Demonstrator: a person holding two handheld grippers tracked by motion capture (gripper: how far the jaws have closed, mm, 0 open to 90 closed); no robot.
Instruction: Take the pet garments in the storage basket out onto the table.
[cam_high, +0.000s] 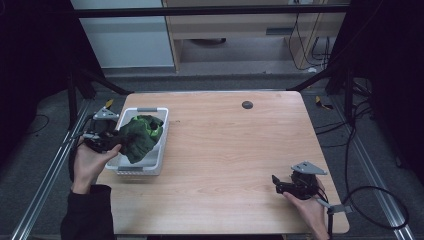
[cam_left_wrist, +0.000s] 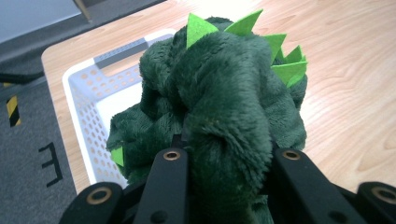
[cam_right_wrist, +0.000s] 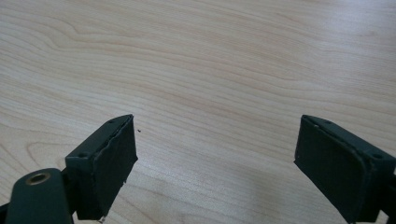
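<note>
Lifting a green plush dinosaur (cam_high: 139, 137) above the white basket (cam_high: 159, 150), the left hand-held gripper (cam_high: 107, 140) pinches it. Its own view shows jaws clamping plush. Right hand-held gripper (cam_right_wrist: 215, 158) rests spread over worktop (cam_right_wrist: 210, 56). Next, probably carrying it clear.

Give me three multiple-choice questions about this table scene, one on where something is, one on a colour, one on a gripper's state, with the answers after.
1. Where is the white basket?
A. at the table's left side
B. at the table's right edge
C. on the floor

2. What colour are the spikes on the plush toy?
A. red
B. light green
C. white

3. How does the right gripper stand?
A. shut on the toy
B. shut on the basket
C. open, over the bare table

Answers: 1 A, the high view shows it near the left gripper. 2 B, felt spikes show bright green. 3 C, its jaws stand wide apart with nothing between.
</note>
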